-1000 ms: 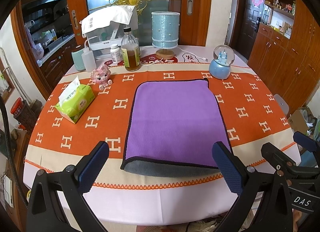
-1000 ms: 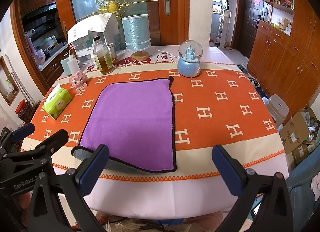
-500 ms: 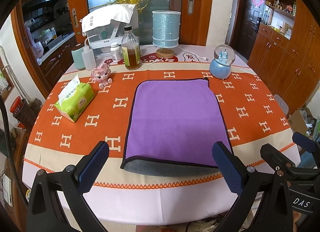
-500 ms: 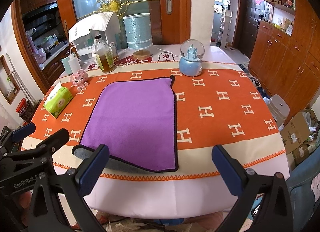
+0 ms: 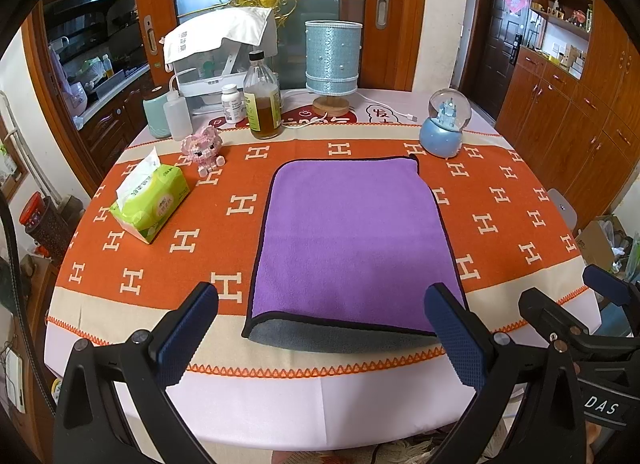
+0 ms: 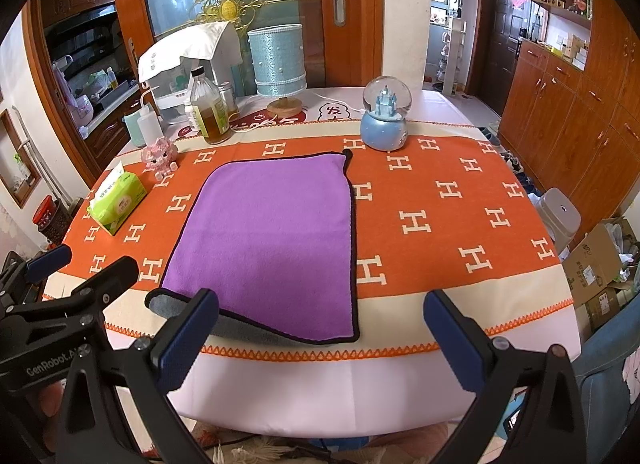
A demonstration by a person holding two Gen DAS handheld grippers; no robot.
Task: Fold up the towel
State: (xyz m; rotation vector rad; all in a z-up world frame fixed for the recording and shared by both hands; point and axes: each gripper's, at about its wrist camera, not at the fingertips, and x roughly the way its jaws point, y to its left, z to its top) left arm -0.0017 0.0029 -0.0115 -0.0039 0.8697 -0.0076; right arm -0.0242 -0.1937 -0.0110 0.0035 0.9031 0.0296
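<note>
Left wrist view: left gripper [image 5: 322, 330] fingers [image 5: 188, 330] spread wide, released, holding nothing, touching nothing. They hang at the bottom of the frame before the near edge of the tabletop [image 5: 280, 396]. Purple towel [image 5: 352, 240] lies flat at centre frame on the orange H-pattern cloth [image 5: 200, 223], grey underside showing along its near edge. Tissue pack [image 5: 150, 203] at left, snow globe [image 5: 445, 128] upper right, both apart from the towel.

Right wrist view: right gripper [image 6: 322, 338] fingers [image 6: 452, 338] likewise wide apart, empty, clear of the towel [image 6: 272, 240]. The left finger overlaps the towel's near grey edge in the frame only. Left gripper [image 6: 80, 288] visible at lower left.
</note>
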